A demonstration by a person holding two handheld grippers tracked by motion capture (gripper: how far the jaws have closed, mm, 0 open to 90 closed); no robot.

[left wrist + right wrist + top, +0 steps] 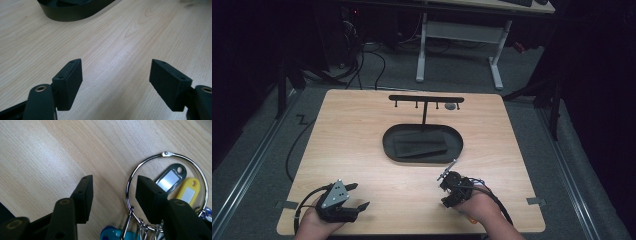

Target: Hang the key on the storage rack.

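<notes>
i'm lining up my right gripper (pixel 113 195) on the key ring (pixel 167 192) near the desk's (pixel 362 150) front edge, right of middle — its jaws half spread, one pad inside the ring's loop, nothing pinched yet. next i'd judge a shift so the wire sits between the pads, then a squeeze. my left gripper (pixel 115 82) hangs wide open near the front-left corner. the black tray (pixel 422 142) and hook rack (pixel 426 100) sit mid-desk — probably where the ring goes; nothing blocks the way.

Black oval tray (pixel 388 145) (hook stand (pixel 425 99) behind) on wooden table (pixel 352 130)
</notes>
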